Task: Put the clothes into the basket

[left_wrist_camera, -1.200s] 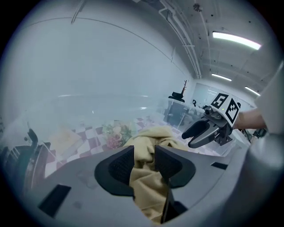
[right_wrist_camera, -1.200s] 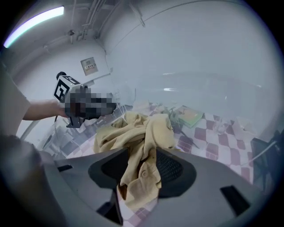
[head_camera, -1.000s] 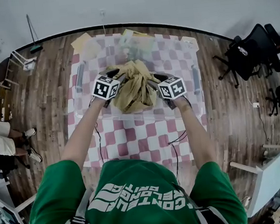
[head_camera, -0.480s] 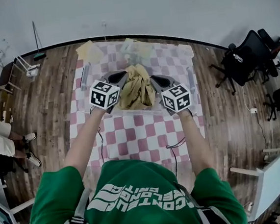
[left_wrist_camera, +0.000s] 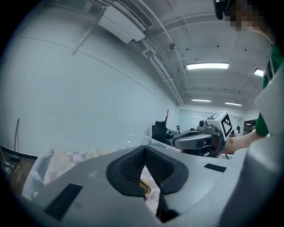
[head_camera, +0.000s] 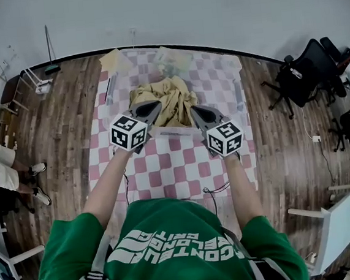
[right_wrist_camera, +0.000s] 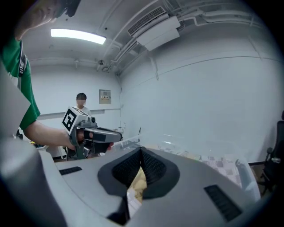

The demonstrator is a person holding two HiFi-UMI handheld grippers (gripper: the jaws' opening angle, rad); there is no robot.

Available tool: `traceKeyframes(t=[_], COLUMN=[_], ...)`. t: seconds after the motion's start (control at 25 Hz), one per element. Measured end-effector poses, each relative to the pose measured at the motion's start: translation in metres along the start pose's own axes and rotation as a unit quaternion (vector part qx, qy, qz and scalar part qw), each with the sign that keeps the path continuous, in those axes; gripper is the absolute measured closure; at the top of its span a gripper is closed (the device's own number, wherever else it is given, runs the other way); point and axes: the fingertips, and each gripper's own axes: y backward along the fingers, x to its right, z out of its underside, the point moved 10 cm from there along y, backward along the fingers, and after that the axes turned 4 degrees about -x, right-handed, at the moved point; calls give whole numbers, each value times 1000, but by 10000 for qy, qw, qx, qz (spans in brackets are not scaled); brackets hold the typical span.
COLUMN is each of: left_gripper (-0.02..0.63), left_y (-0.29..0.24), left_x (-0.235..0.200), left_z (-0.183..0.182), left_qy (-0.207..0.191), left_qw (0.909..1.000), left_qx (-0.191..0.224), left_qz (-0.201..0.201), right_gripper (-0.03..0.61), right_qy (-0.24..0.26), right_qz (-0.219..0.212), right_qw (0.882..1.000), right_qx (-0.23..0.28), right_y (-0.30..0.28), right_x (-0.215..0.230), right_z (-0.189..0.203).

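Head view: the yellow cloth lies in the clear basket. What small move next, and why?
Probably draw both back from the clear basket: the left gripper and right gripper have just closed on nothing, and the yellow cloth already lies inside it.

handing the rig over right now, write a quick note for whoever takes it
Left gripper: shut, jaws just closed, nothing between them, at the basket's near side.
Right gripper: the same, clear of the cloth.
Tan clothes: piled in the clear basket on the checked table.
Done: that bundle is in the basket.
Left: check the pale items at the table's far end; I cannot tell whether they are clothes.
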Motion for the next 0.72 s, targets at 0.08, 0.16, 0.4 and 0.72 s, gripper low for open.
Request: traceKeyframes(t=[0.08,0.16,0.4,0.72], left_gripper=[610,611,611,611], left_y=[7,13,22,26], left_x=[7,13,29,38], left_z=[6,11,26,43], left_qy=[20,38,-20,-41], left_qw=[10000,10000,9996,9988], left_qx=[22,28,-42,-166], left_qz=[39,86,295,451], right_gripper=[569,569,569,569], right_qy=[-86,-183,-357,-311], right_qz=[14,15,-21,-83], right_qw=[10000,9998,9993,9992], right_qx=[-13,-32,-109,-226], right_y=[7,13,27,30], right_x=[-8,-15,-33,-48], right_z=[8,18,41,54])
